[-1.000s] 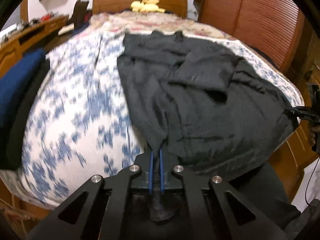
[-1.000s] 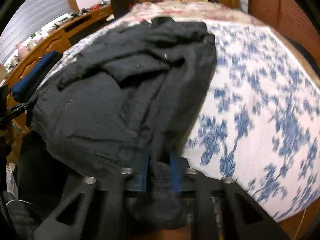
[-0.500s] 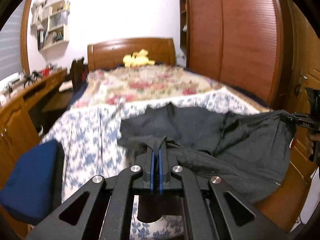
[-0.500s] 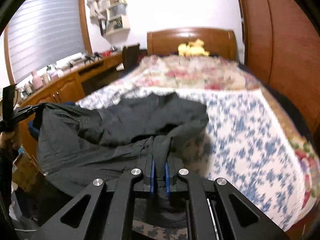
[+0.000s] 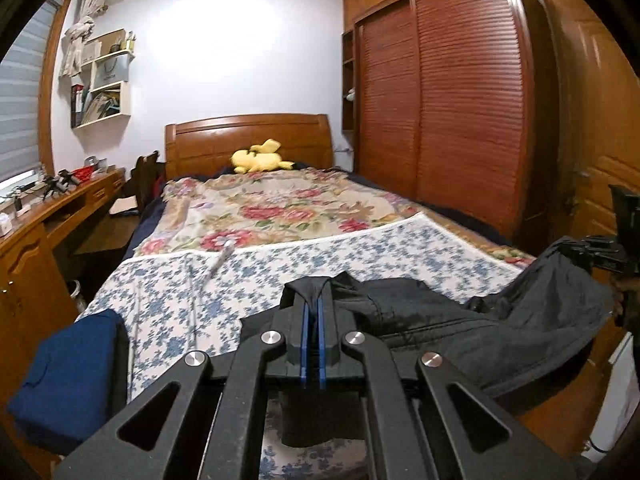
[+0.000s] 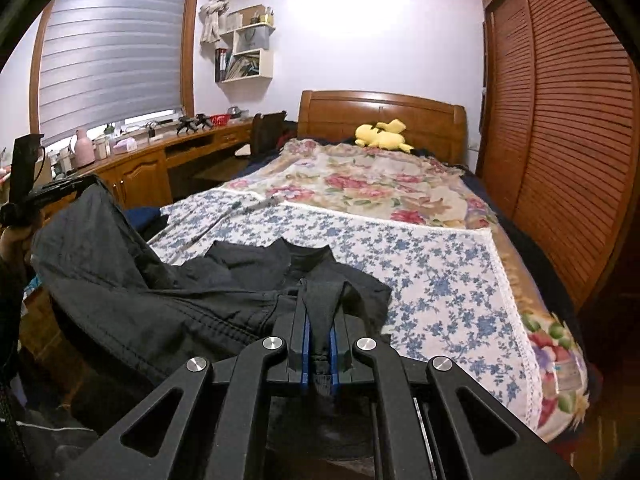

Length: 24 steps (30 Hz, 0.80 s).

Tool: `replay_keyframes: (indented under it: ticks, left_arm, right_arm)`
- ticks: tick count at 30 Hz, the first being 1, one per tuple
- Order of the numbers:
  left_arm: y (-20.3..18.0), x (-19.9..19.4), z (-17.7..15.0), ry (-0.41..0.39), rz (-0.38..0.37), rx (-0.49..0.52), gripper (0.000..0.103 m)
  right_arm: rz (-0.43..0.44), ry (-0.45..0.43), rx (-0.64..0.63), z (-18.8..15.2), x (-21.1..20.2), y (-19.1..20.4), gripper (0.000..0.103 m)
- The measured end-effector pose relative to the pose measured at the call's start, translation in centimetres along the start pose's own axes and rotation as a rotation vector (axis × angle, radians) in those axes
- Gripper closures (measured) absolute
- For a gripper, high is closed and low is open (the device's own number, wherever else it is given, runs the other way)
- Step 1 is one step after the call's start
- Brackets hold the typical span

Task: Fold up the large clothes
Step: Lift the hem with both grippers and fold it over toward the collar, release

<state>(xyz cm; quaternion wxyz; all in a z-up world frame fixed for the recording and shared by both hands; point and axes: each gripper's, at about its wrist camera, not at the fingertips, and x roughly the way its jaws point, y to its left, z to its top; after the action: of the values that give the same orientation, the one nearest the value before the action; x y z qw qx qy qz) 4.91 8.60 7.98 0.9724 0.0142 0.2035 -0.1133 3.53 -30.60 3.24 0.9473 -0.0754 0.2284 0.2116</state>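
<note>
Each tool is clamped on an edge of the dark garment [image 5: 460, 320]. The left tool [image 5: 314, 320] has cloth pinched flat between its blue pads, and the right tool [image 6: 320, 340] has a bunched strip of the same cloth running down between its own.

The 2 grips sit well apart, so the fabric hangs slack between them above the near end of the bed [image 5: 400, 248], over the blue-flowered sheet [image 6: 440, 272]. Holding it by 2 points off the sheet probably lets the loose cloth drop straight, ready to be laid flat for a fold.

No crease is set yet, so the fold looks barely begun. A blue pile [image 5: 68, 380] lies at the bed's left edge.
</note>
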Motion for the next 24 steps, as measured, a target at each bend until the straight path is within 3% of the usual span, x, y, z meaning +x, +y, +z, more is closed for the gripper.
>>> replay_keyframes:
  ticks: [7,15,24]
  left_arm:
    - [2.2,5.7,-0.7,0.063,0.071,-0.028,0.099]
    - [4.9,13.4,-0.3,0.064,0.145,-0.069,0.099]
    - [7.3,21.2,-1.3,0.087,0.162,-0.129,0.099]
  right_arm:
    - [-0.028,0.006,-0.011,2.1,5.2,-0.2,0.096]
    - [-0.092,-0.042,0.041,4.4,16.4,-3.3,0.096]
    - [-0.132,0.030,0.035,5.4,27.0,-3.7,0.096]
